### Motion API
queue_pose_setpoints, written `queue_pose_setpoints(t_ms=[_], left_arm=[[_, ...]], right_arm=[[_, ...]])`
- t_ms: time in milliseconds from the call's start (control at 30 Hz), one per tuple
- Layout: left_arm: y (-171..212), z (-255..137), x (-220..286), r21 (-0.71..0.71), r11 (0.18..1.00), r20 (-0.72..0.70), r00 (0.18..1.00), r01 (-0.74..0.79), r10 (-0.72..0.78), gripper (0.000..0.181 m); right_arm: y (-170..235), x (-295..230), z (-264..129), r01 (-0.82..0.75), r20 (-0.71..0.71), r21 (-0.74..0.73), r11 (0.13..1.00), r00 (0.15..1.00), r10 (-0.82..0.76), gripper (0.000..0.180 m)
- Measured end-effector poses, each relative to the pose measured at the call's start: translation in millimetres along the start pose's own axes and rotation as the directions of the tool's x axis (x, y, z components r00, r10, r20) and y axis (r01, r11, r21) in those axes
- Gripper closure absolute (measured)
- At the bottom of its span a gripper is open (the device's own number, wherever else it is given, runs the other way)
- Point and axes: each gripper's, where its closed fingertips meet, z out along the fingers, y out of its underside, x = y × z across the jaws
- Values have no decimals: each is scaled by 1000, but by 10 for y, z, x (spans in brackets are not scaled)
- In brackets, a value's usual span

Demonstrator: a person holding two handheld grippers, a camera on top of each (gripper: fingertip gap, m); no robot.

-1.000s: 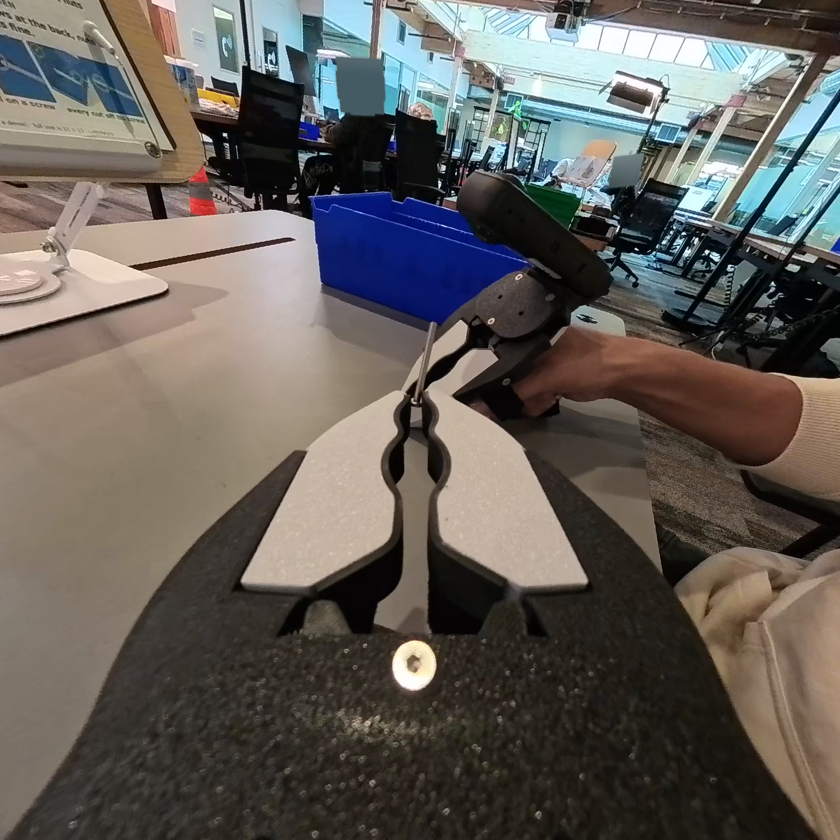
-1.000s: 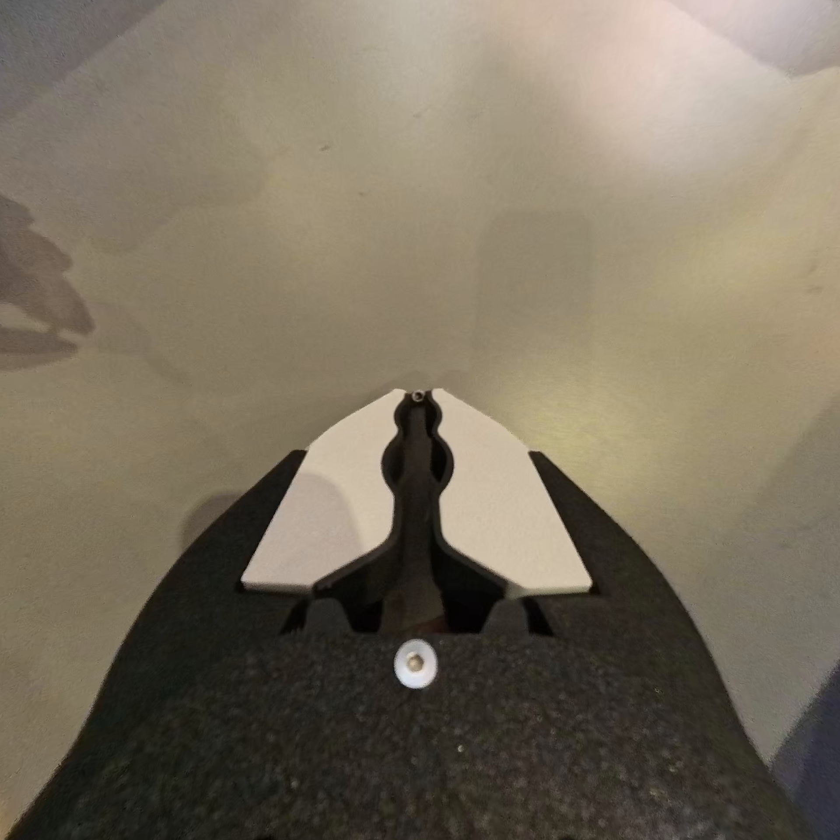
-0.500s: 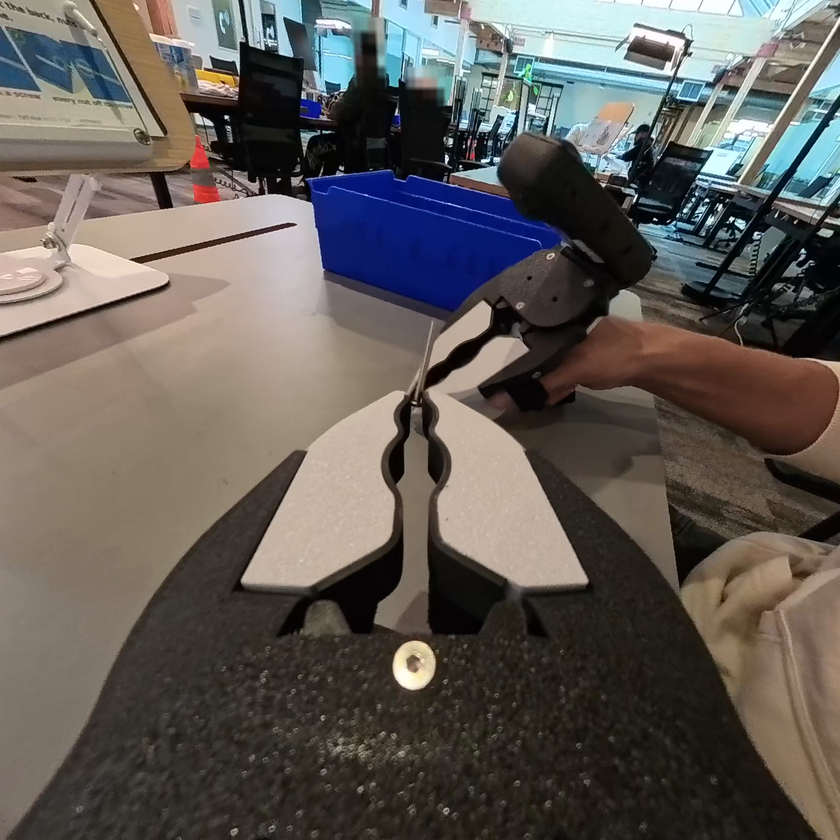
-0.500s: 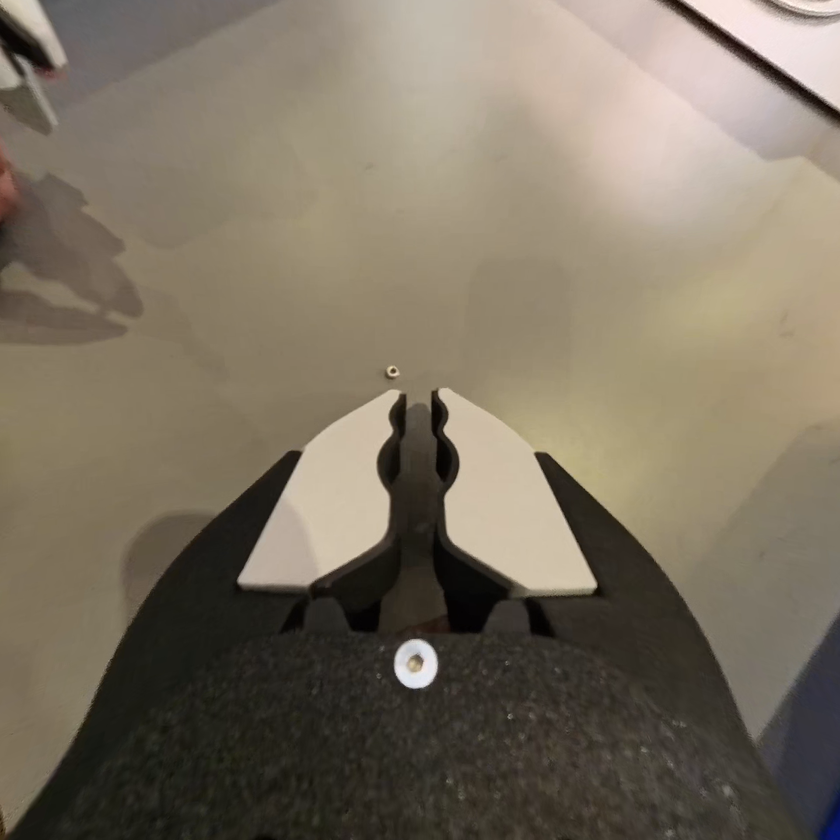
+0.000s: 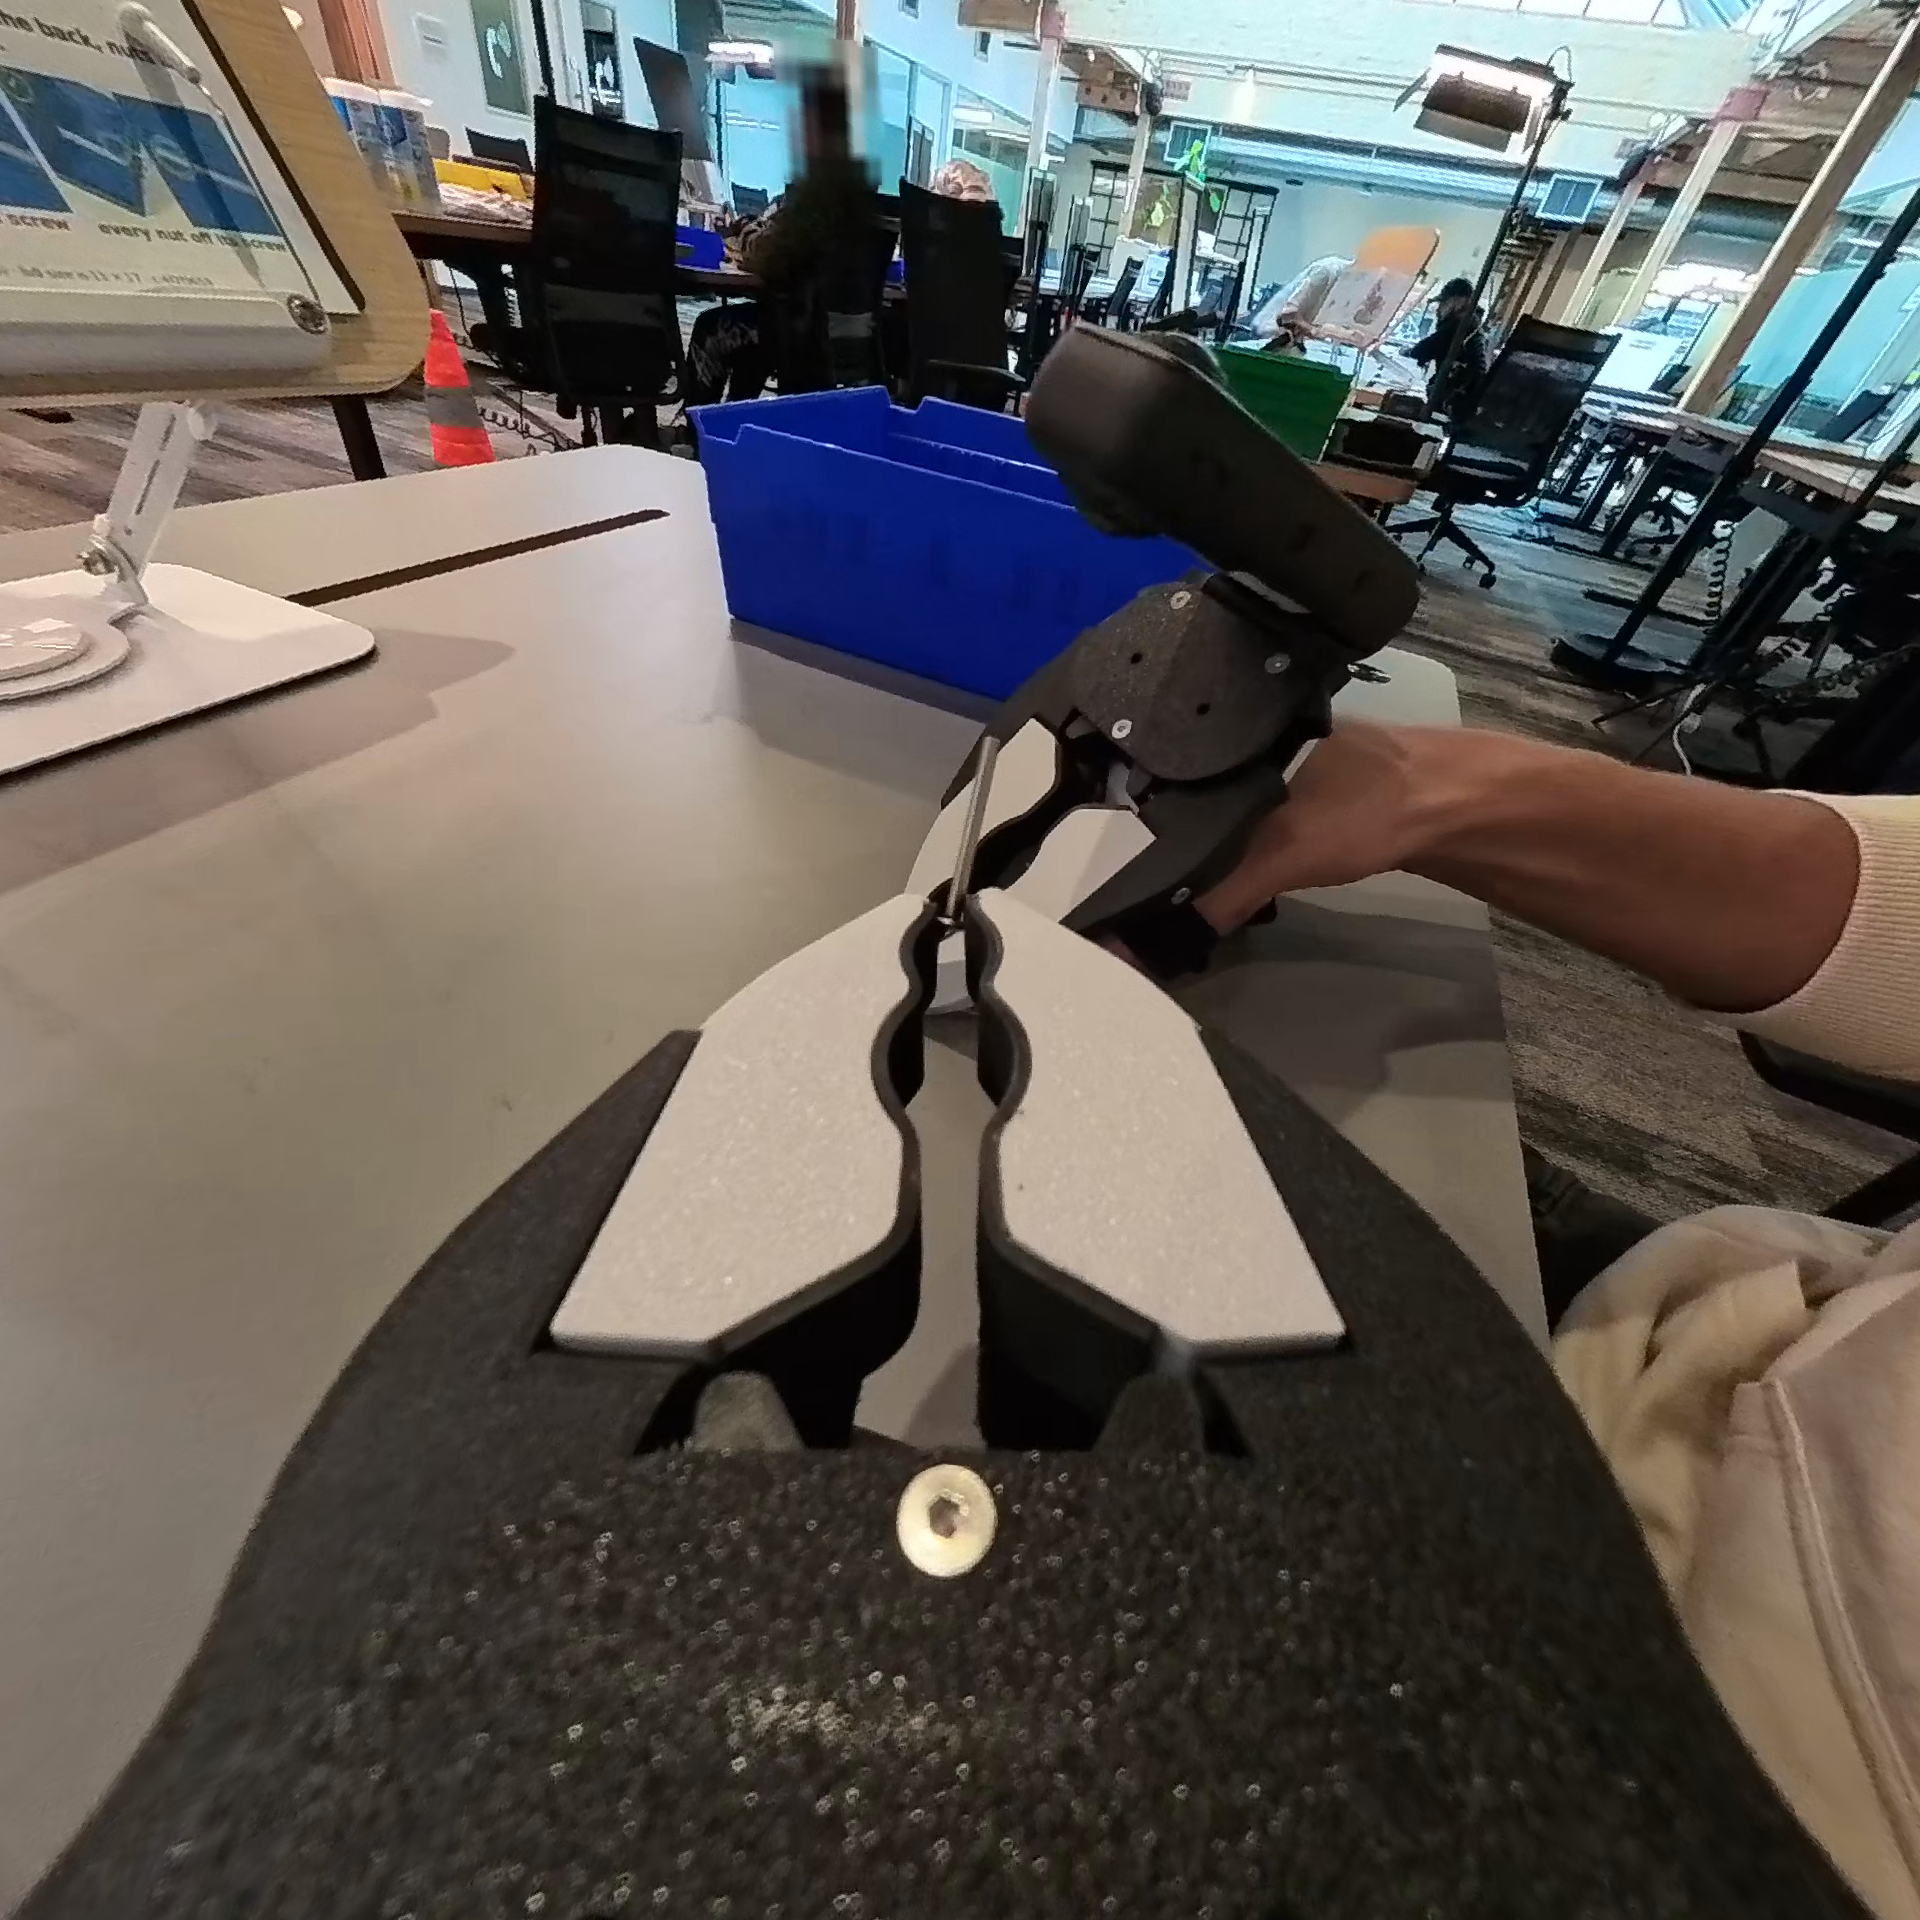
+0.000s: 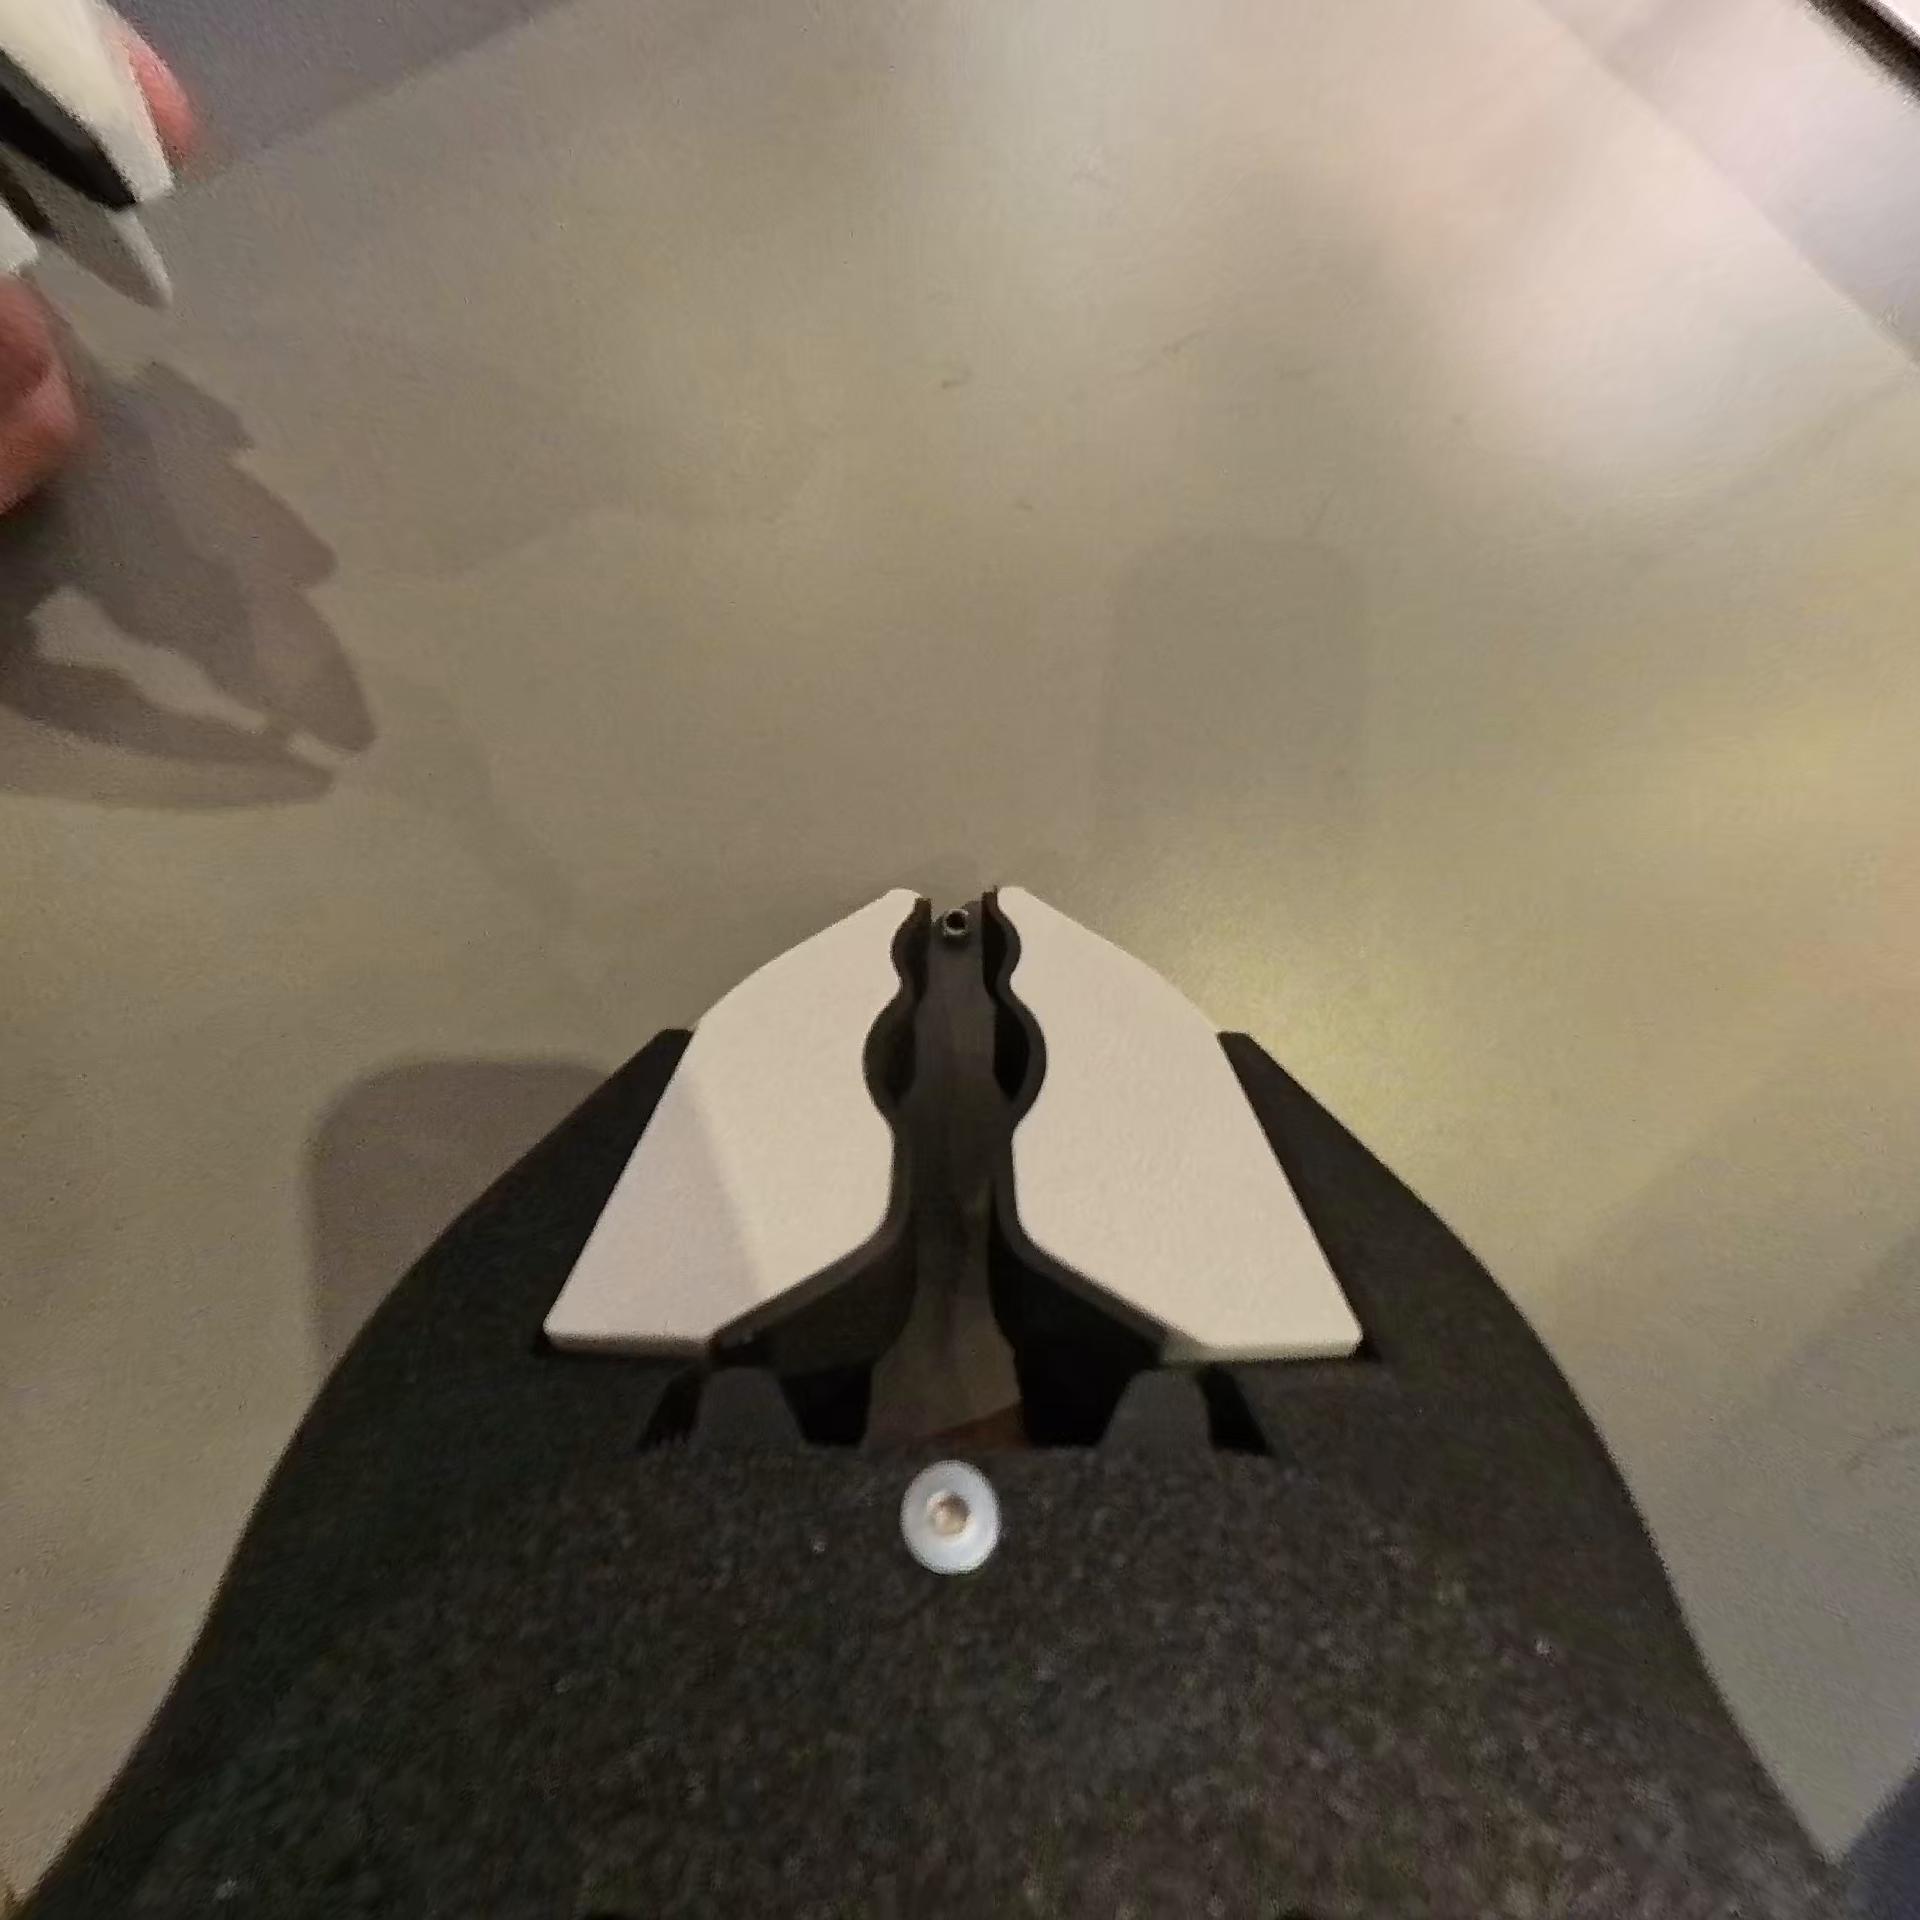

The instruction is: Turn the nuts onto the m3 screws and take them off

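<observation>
So that the nut [image 6: 953, 928] can go on, we pinch it in our right gripper [image 6: 956, 914] — our left gripper [image 5: 951, 914] squeezes the screw [image 5: 968, 831] tip-up.

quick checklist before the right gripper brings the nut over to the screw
1. Left gripper shut on the screw: ok.
2. Screw's shaft stands clear above the tips, free end open to a nut: ok.
3. Right gripper shut on the nut: ok, it sits between the tips.
4. Nut's hole faces outward, not tilted: cannot tell.
5. Table bare between the two grippers: ok.
6. Nut firmly held rather than just nipped at the tips: cannot tell.
</observation>
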Motion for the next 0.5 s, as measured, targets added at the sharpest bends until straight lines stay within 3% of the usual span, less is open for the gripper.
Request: queue_pose_setpoints(t_ms=[33, 500], left_arm=[[-3, -2, -2, 2, 1000, -2, 1000, 3, -3, 177], [4, 6, 20, -3, 1000, -12, 1000, -4, 4, 177]], right_arm=[[6, -4, -5, -3, 1, 0, 1000, 1000, 3, 171], [11, -32, -5, -38, 57, -7, 999, 998, 39, 174]])
